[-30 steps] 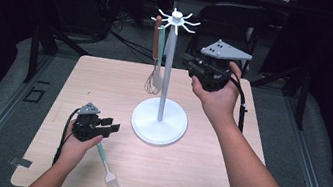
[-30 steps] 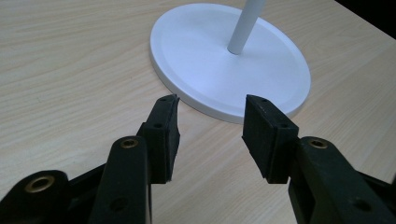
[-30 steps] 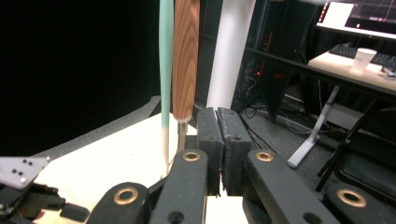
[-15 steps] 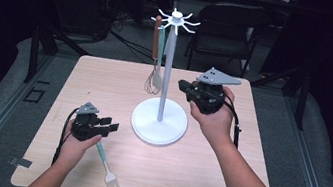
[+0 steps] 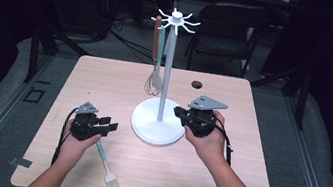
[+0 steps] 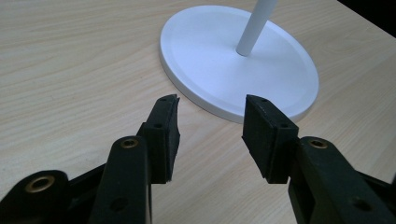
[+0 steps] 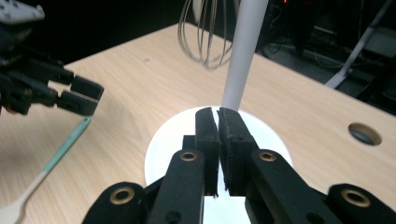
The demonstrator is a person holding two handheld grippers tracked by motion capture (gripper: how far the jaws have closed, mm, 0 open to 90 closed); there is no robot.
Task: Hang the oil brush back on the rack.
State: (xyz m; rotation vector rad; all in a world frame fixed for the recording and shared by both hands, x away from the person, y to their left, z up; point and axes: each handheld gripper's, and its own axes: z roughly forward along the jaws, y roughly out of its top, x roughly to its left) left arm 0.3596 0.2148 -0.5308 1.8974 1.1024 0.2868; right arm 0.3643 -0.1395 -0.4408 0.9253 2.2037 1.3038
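High view | light wooden table (image 5: 106, 79), dark room, chair (image 5: 228, 27) | left gripper (image 5: 107, 127) jaws apart | right gripper (image 5: 180, 113) jaws together, empty

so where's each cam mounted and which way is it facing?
High view: fixed above the person's side, looking forward and down on the table; both forearms enter from the bottom, left claw and right claw.
Left gripper view: rides the left claw, aimed along its open jaws at the stand base.
Right gripper view: rides the right claw, jaws almost together with nothing between, facing the stand pole, whisk, brush and left claw.
Shared: the white stand base shows in all three.
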